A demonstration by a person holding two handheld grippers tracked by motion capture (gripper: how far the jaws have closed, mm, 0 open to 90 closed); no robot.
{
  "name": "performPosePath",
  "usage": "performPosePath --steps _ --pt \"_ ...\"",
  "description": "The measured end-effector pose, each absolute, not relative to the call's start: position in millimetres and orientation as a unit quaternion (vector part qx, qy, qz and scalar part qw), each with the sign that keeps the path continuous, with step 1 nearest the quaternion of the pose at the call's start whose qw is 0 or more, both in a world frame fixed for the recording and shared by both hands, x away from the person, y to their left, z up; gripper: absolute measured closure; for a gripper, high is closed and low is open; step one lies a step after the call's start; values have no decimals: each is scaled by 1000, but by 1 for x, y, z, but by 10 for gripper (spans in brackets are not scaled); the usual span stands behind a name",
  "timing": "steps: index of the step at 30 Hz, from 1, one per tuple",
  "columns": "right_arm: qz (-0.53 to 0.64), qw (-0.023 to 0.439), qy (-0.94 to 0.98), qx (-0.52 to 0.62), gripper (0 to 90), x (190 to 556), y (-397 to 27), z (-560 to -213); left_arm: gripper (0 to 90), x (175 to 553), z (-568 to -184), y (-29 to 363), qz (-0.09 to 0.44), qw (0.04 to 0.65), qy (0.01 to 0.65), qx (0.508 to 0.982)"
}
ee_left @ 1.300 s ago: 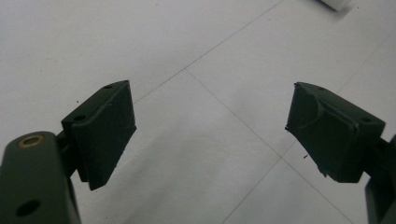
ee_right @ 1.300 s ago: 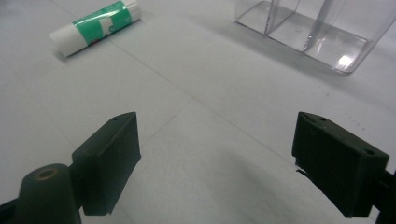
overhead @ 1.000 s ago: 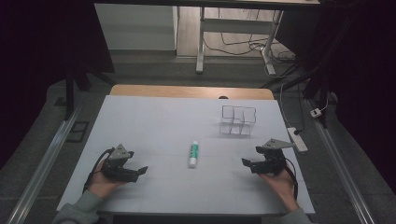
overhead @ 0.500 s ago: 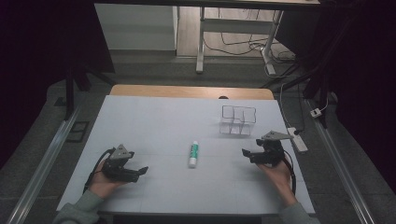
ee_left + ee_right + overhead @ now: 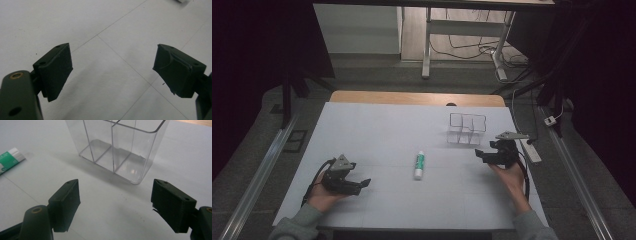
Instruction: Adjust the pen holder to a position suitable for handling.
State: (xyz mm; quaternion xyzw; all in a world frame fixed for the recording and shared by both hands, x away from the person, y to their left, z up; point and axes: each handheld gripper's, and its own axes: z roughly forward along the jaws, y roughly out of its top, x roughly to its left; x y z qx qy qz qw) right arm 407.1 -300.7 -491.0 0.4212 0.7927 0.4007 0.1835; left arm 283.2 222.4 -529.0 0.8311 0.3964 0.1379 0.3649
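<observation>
Right tool moved since the earlier pics: from the near right part of the desk it went up in the high view, away from the person, and is now just beside the clear organizer, not touching it. Its jaws have been closing a bit but stand wide apart, w/ nothing between them. The right hand and forearm reach further over the desk.
</observation>
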Motion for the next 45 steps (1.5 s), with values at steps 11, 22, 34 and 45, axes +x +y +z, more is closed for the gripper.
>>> performPosePath --steps 11,22,34,45 --pt "382 200 792 432 352 420 -310 -484 149 284 -530 223 137 365 395 832" --pt "365 202 791 447 522 439 -318 -490 149 284 -530 222 136 363 394 834" --pt "353 218 781 466 889 455 -317 -492 148 284 -531 221 135 357 393 836" --pt "346 210 788 465 891 471 -307 -495 149 285 -532 221 135 355 391 839"
